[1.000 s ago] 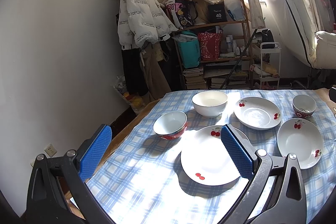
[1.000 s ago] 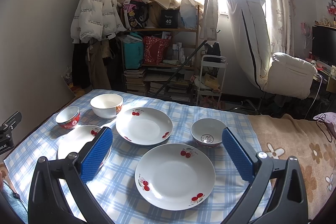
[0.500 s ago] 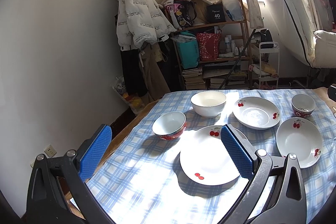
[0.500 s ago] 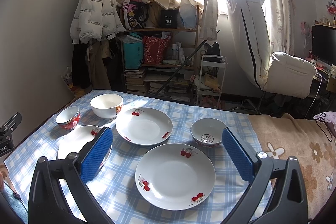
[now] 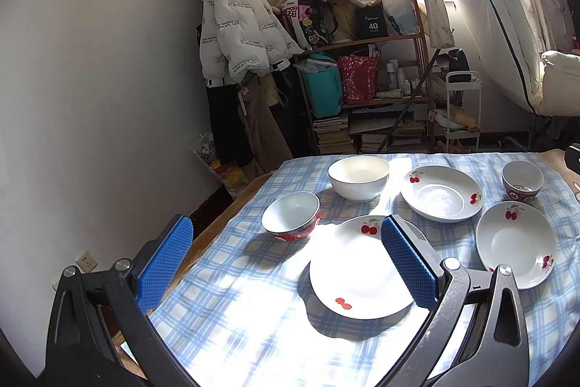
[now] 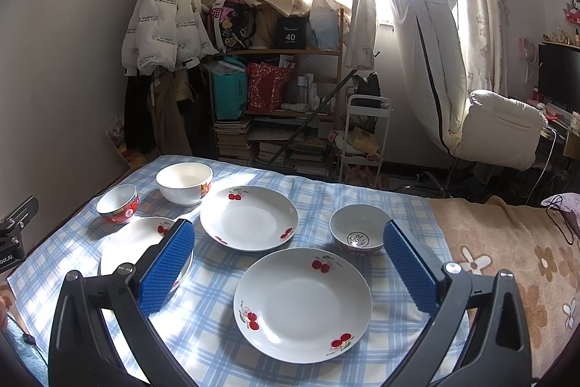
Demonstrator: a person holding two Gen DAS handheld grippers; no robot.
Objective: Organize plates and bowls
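Both tools are held above the near edge of the surface (image 6: 402, 205), which is covered by a blue checked cloth. The right tool (image 6: 288, 269) is spread wide and holds nothing; the left tool (image 5: 286, 263) is likewise wide and empty.

Nearest the right tool lies a cherry-print plate (image 6: 302, 305), flat and apart from its neighbours. To the left lies a second plate (image 5: 362, 267), below the left tool's right pad. Just beyond these are a small bowl (image 6: 357, 233) on the right and a red-rimmed bowl (image 5: 291, 216) on the left. Farther back sits a third plate (image 6: 249, 218), and behind it a larger white bowl (image 6: 185, 183).

No item is stacked yet, so the sorting appears not to have begun. The wide opening likely suits a grasp on a plate rim. Whether the plates differ in depth cannot be judged through the fisheye distortion.
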